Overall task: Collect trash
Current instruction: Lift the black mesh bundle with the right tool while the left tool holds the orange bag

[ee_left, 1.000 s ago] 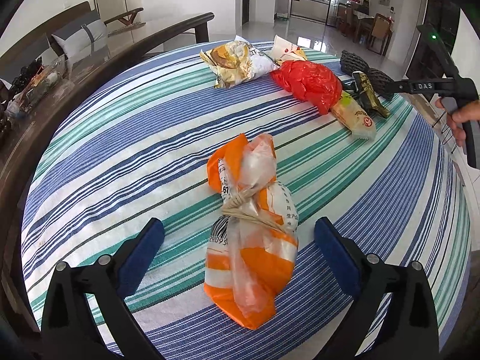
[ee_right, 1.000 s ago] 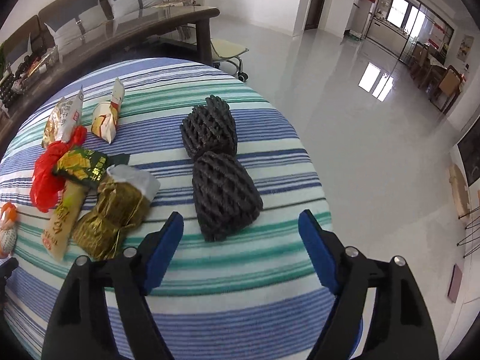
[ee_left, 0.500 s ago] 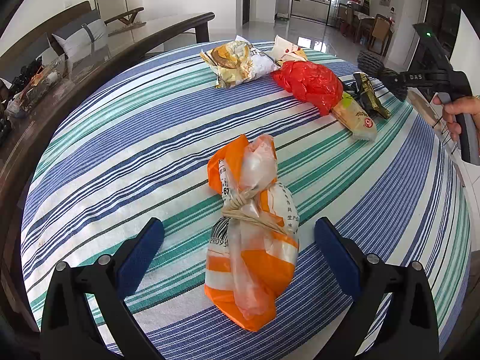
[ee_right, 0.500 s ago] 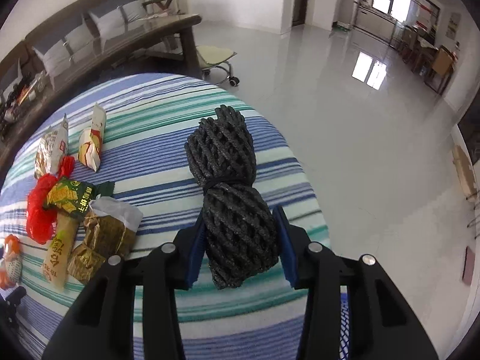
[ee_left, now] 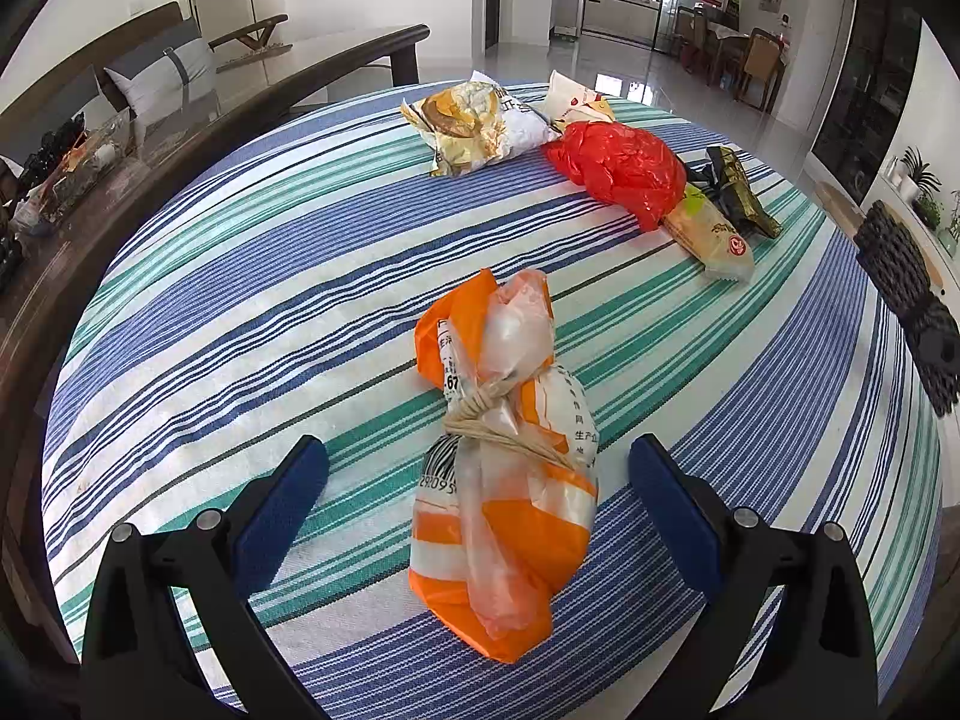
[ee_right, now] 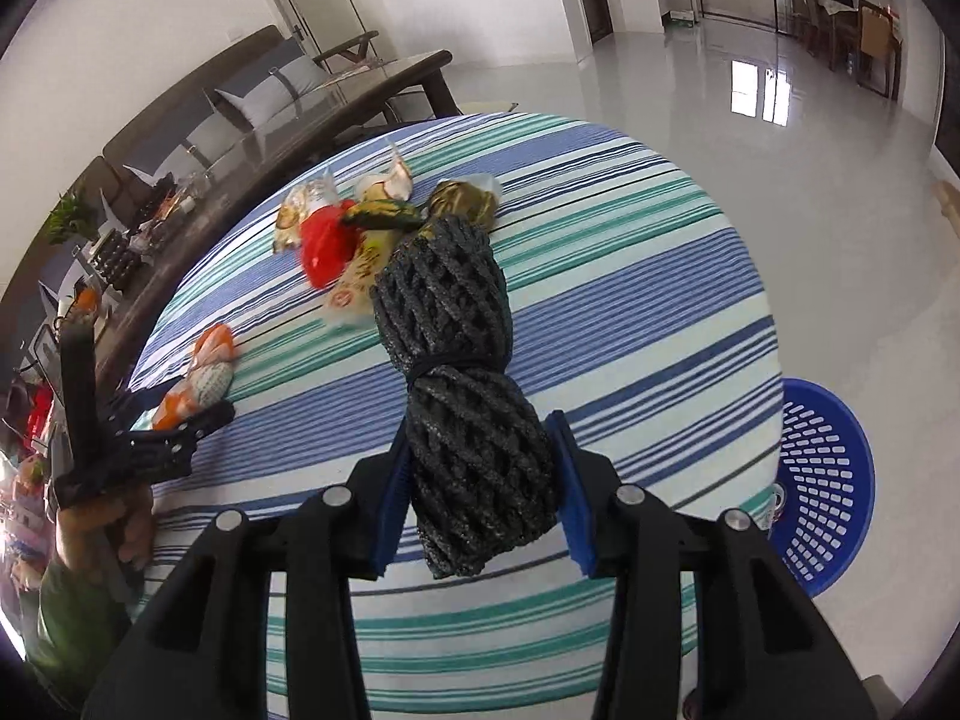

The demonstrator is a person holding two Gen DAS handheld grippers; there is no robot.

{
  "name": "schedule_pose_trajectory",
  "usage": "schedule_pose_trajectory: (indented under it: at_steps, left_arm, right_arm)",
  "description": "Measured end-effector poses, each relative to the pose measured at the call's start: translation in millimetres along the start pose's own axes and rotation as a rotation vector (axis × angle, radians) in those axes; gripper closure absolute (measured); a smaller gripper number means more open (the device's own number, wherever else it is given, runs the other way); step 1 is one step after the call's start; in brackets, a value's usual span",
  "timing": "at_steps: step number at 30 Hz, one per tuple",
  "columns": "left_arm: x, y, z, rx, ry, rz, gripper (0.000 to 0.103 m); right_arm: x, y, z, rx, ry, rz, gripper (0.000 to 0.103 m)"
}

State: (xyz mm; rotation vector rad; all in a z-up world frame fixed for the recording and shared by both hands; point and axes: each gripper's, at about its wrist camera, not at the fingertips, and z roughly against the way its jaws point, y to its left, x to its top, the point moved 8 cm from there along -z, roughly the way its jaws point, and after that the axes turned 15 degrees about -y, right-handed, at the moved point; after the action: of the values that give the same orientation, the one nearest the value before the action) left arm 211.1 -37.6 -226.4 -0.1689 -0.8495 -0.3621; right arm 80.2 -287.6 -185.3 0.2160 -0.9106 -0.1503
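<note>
Jaws of right gripper clamping black mesh bundle, above striped table

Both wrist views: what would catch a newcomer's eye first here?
The black foam net bundle clamped in the right gripper, raised above the striped tablecloth. Next, the orange-and-white tied bag lying between the open left gripper's fingers, and the blue basket on the floor beside the table.
</note>
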Motion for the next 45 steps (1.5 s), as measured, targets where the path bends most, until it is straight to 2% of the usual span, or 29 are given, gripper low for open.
schedule_pose_trajectory:
  at_steps: [2, 9, 12, 14, 17, 31, 33, 40, 45]
  left_arm:
    - [0, 0, 0, 0.000, 0.000, 0.000, 0.004]
    - [0, 0, 0, 0.000, 0.000, 0.000, 0.004]
    - [0, 0, 0, 0.000, 0.000, 0.000, 0.004]
    - [0, 0, 0, 0.000, 0.000, 0.000, 0.004]
    - [0, 0, 0, 0.000, 0.000, 0.000, 0.004]
    - [0, 0, 0, -0.003, -0.001, 0.003, 0.004]
    - [0, 1, 2, -0.017, -0.004, 0.009, 0.004]
    - [-11, 15, 38, -0.189, -0.041, 0.132, 0.004]
    - [-3, 14, 32, -0.218, 0.002, 0.163, 0.004]
  right_arm:
    - [-7, 17, -1, -0.016, -0.028, 0.043, 0.061]
    - [-38, 50, -11, -0.024, -0.012, 0.183, 0.059]
    - [-42, 54, -16, -0.028, -0.004, 0.201, 0.053]
    - [-45, 52, -14, -0.026, 0.000, 0.197, 0.036]
    - [-49, 52, -12, -0.026, 0.004, 0.197, 0.028]
    - [-54, 54, 12, 0.036, 0.034, 0.196, 0.016]
    - [-50, 52, 22, 0.045, 0.031, 0.201, 0.015]
    - [-15, 29, 43, 0.021, 0.007, 0.197, 0.015]
    - [-10, 46, 6, 0.083, 0.129, 0.241, 0.015]
